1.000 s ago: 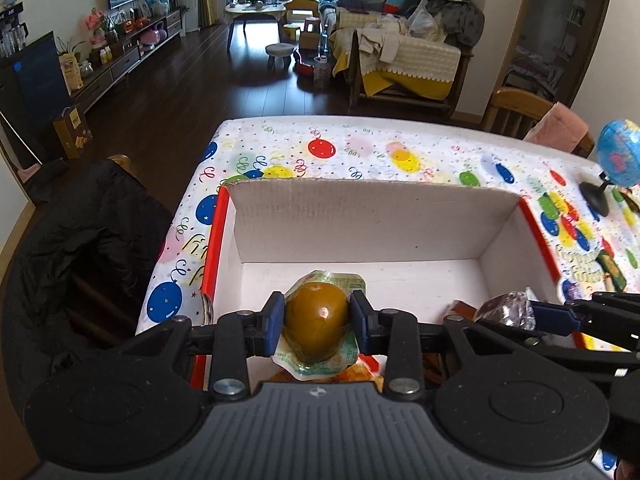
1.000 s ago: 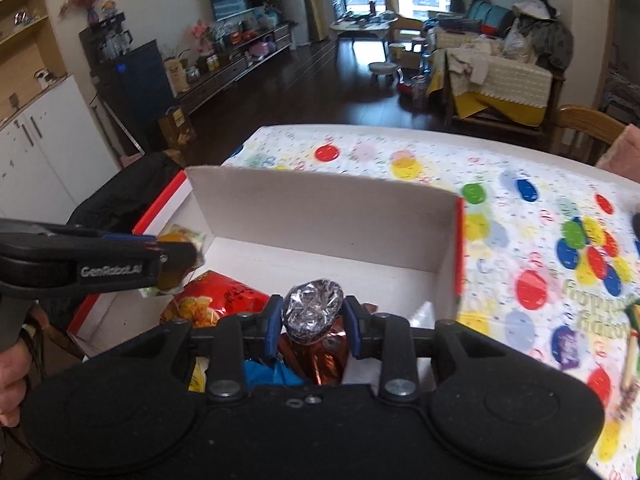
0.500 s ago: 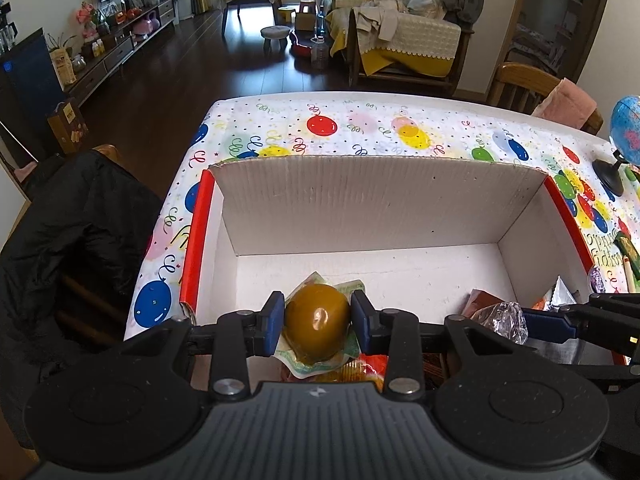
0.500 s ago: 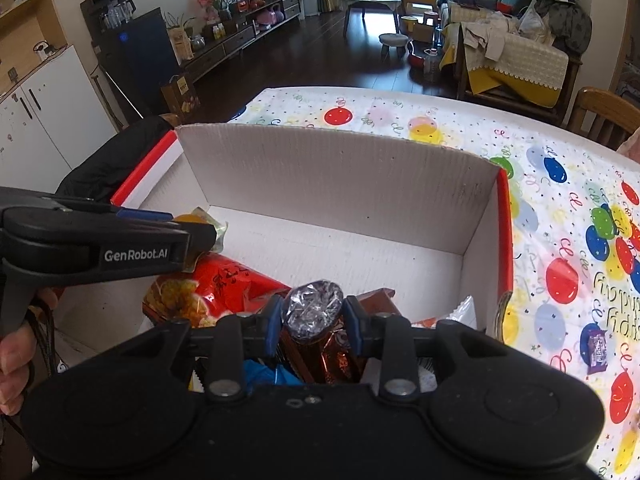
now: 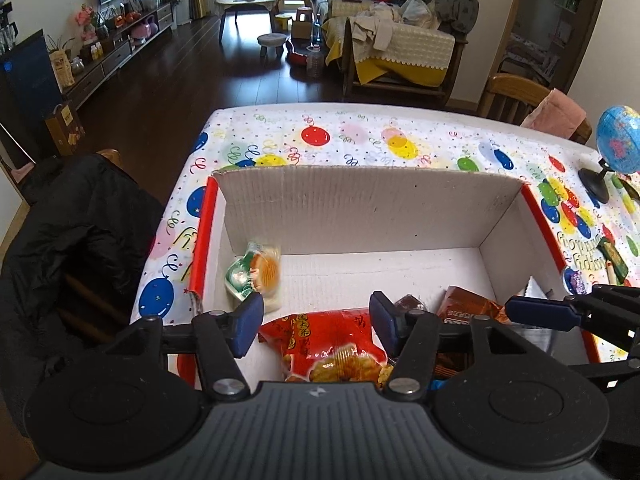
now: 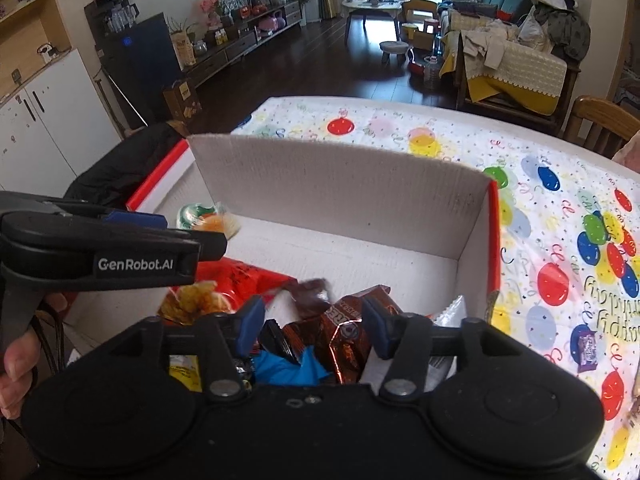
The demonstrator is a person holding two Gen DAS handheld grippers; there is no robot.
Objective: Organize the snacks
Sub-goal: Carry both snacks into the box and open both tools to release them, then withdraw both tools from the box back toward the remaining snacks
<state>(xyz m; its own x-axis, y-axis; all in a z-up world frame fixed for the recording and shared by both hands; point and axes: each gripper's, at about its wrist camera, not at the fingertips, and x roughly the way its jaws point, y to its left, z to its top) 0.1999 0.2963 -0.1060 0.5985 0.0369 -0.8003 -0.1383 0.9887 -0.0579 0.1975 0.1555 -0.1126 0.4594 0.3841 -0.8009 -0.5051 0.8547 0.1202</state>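
A cardboard box [image 5: 360, 184], red outside and white inside, stands on the table. My left gripper [image 5: 316, 320] hangs over its near left part with its jaws opening and nothing between them. A green and orange snack packet [image 5: 256, 276], blurred in motion, is by the box's left wall. A red snack bag [image 5: 328, 340] lies below the left gripper. My right gripper [image 6: 314, 322] is over the box's [image 6: 340, 160] near right part, its jaws opening too. A dark foil-wrapped snack [image 6: 310, 292], blurred, is free just beyond its fingers, above a copper bag [image 6: 344, 332].
The balloon-print tablecloth [image 5: 360, 140] covers the table. A globe [image 5: 620, 144] stands at the right. A small purple candy [image 6: 586, 350] lies right of the box. A black jacket [image 5: 72, 232] hangs over a chair at the left. A hand [image 6: 16, 364] grips the left gripper's handle.
Both grippers have opened. The green and orange packet left the left jaws and dropped toward the box's left wall. The foil snack left the right jaws and fell among the bags.
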